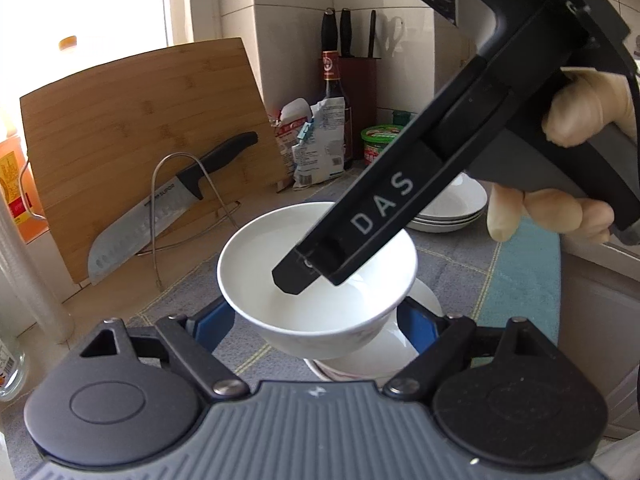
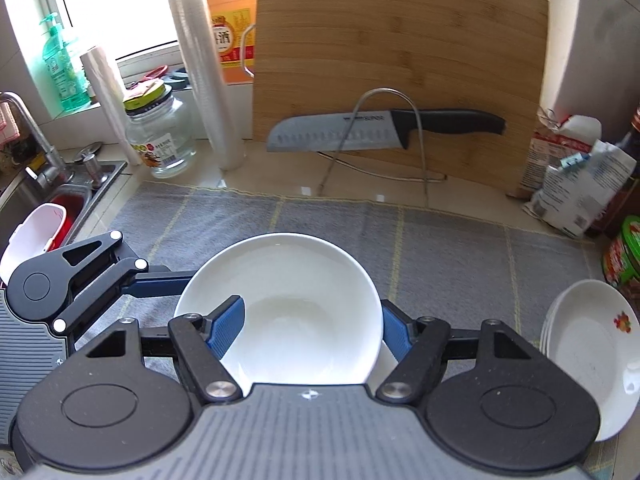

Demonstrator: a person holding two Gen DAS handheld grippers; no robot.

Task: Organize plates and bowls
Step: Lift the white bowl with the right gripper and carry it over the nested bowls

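1. Left claw was clamped on the white bowl's sides, holding it just over another bowl on the mat. Looked like nesting, imo.
2. Right claw had one finger inside the white bowl and one outside. Couldn't tell if it gripped; maybe steadying.
3. Plate stack sat apart, presumably to keep kinds separate.

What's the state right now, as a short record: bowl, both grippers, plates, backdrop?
bowl: white, empty, over the mat
right gripper: shut on the bowl's wall, one finger inside, one outside
left gripper: fingers flank a second dish under the bowl; grip unclear
plates: white stack on the mat, right edge of the right wrist view
backdrop: knife on a wire stand, in front of the board
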